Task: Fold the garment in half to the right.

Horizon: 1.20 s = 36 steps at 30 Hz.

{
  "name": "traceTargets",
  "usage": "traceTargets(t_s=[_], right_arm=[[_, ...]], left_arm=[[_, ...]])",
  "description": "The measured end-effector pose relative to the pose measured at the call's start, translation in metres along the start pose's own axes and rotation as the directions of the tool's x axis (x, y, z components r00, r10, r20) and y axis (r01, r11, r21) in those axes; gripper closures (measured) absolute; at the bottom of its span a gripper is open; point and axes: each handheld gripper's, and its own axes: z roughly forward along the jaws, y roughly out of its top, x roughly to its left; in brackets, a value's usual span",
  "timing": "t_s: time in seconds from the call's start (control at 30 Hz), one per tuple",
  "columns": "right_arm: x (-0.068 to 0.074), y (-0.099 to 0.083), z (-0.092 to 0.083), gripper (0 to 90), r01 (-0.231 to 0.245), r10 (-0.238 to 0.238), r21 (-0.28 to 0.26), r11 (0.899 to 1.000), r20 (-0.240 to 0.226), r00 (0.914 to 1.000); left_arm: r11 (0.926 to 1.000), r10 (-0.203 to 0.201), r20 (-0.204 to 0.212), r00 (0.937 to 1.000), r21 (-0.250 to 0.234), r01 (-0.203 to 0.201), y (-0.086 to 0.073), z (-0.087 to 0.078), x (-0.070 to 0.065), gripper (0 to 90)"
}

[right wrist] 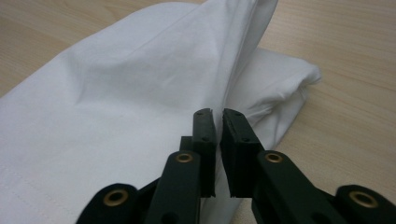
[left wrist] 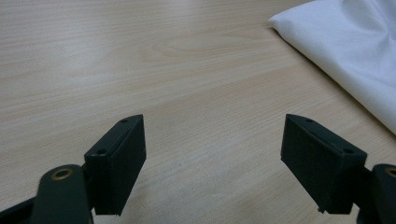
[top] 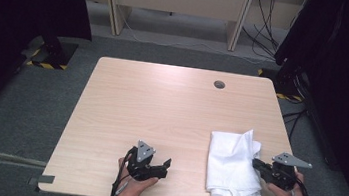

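A white folded cloth (top: 232, 165) lies at the near right of the light wooden table (top: 162, 101). My right gripper (top: 255, 163) is at the cloth's right edge, shut on a raised fold. In the right gripper view the two black jaws (right wrist: 218, 121) stand almost together, with the white cloth (right wrist: 116, 93) pinched in the thin gap and rising to a peak above them. My left gripper (top: 165, 167) rests near the table's front edge, left of the cloth. Its jaws (left wrist: 215, 154) are open over bare wood, and a corner of the cloth (left wrist: 355, 46) lies ahead to the right.
A round cable hole (top: 219, 84) sits near the table's far edge. Bare wood spans the left and far parts of the tabletop. Dark curtains and stands flank the table, and cables hang at the back right (top: 264, 23).
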Motion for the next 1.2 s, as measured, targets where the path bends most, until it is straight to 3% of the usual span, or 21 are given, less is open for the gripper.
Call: traceTargets(t_s=[0.13,0.27,0.37,0.5,0.57,0.87,1.1,1.2], right_arm=[[0.000,0.003,-0.001,72.5,-0.013,0.013,-0.009,1.000,0.014,0.9998],[0.000,0.005,0.008,68.3,-0.022,0.021,0.023,0.999,0.029,0.9994],[-0.001,0.004,0.014,72.9,-0.027,0.027,0.035,0.999,0.016,0.9995],[0.003,0.003,0.013,85.2,0.014,-0.014,0.028,1.000,0.012,0.9998],[0.004,0.003,0.009,87.4,0.023,-0.023,0.021,1.000,0.016,0.9996],[0.011,0.000,-0.015,88.3,0.028,-0.027,-0.028,0.999,0.026,0.9993],[0.004,-0.020,-0.011,85.8,-0.003,0.000,0.049,0.999,0.061,0.9981],[0.002,-0.021,-0.011,82.4,-0.015,0.012,0.052,0.999,0.064,0.9979]], left_arm=[[1.0000,0.007,-0.016,0.9998,0.004,-0.007,-0.002,-0.003,0.002,20.9],[0.9999,0.009,-0.030,0.9995,0.015,-0.009,-0.005,-0.006,0.005,19.6],[0.9997,0.009,-0.047,0.9989,0.021,-0.008,-0.006,-0.009,0.008,18.6],[0.9998,-0.001,-0.059,0.9982,0.022,0.002,-0.008,-0.013,0.013,18.5],[0.9996,0.000,-0.066,0.9978,0.028,0.002,-0.009,-0.015,0.015,18.5],[0.9989,-0.001,-0.115,0.9934,0.046,0.006,-0.013,-0.019,0.021,18.7],[0.9979,0.000,-0.123,0.9924,0.064,0.008,-0.014,-0.020,0.023,18.8],[0.9976,0.006,-0.125,0.9922,0.069,0.002,-0.014,-0.019,0.022,18.8]])
